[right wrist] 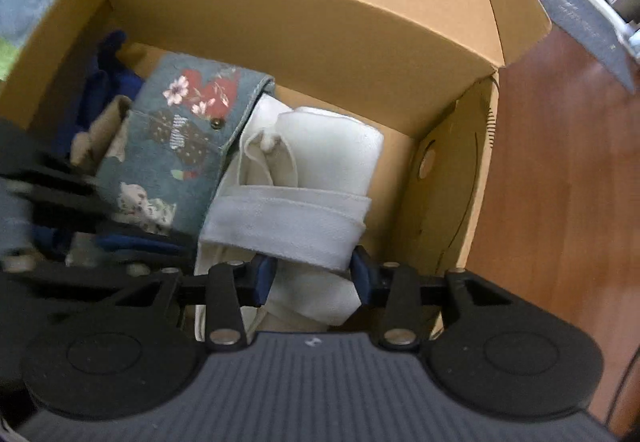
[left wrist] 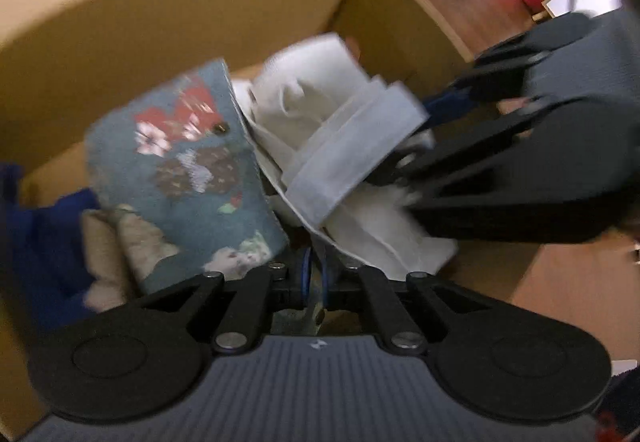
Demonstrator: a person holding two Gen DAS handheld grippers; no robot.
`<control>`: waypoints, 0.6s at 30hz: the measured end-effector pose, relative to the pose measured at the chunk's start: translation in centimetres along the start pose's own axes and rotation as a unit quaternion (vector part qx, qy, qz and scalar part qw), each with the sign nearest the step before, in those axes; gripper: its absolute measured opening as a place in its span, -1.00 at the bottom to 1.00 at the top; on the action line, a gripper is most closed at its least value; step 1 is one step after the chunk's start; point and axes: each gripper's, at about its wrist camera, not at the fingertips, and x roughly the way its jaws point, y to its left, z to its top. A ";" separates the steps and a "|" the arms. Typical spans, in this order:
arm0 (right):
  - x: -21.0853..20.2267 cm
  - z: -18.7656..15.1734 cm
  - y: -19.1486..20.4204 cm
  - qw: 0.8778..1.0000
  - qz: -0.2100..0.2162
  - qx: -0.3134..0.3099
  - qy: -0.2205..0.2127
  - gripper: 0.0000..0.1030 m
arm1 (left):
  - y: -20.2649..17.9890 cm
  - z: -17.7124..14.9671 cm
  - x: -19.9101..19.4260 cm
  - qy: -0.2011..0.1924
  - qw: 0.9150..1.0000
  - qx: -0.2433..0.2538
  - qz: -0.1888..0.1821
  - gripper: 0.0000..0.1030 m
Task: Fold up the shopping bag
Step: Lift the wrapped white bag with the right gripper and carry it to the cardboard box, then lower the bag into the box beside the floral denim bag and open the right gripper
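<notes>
Folded white shopping bag (right wrist: 312, 178) inside open cardboard box (right wrist: 296, 26), toward box's right half in right wrist view. Fabric off-white, soft, slightly fuzzy; rolled/folded into a thick bundle w/ a wide flat strap (right wrist: 288, 222) of same cloth wrapped across the near end like a band. Upper part rounded & smooth, a puckered crease near the top left edge. Loose layers & a hem edge spill out below the band toward the camera.

Right gripper (right wrist: 314, 278) spread wide, blue pads either side of the banded end; bundle between the fingers, pads abt touching strap edges, can't tell if any squeeze. Same gripper in left wrist view (left wrist: 404, 162) comes in from the right, black linkage over the white cloth, blurred.

Left gripper (left wrist: 314, 282) nearly closed, blue-rimmed pads w/ just a thin gap; a sliver of something between them, too blurred to tell if pinched.

Just left of white bag, touching it: teal patchwork bag (right wrist: 180, 146) w/ floral red patch, dotted brown patches, small metal snap. Further left, beige cloth (right wrist: 100, 134) & dark blue cloth (right wrist: 100, 82) against box wall. Box on reddish wood floor (right wrist: 560, 202); grey mat (right wrist: 580, 18) beyond.
</notes>
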 end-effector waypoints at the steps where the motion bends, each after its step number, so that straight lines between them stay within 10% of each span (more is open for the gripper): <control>1: 0.4 0.2 0.2 1.000 -0.008 -0.008 0.012 -0.29 | 0.0 -0.4 -1.0 -0.011 1.000 -0.005 0.010 -0.88; 6: 1.8 0.5 1.6 0.993 -0.053 -0.097 0.045 -0.32 | 1.3 -1.8 -2.7 -0.036 0.998 -0.048 0.034 -0.88; 18: -0.6 1.0 -2.1 0.995 0.007 -0.092 0.028 0.01 | -0.5 -2.4 -5.1 -0.050 0.995 -0.033 0.074 -0.62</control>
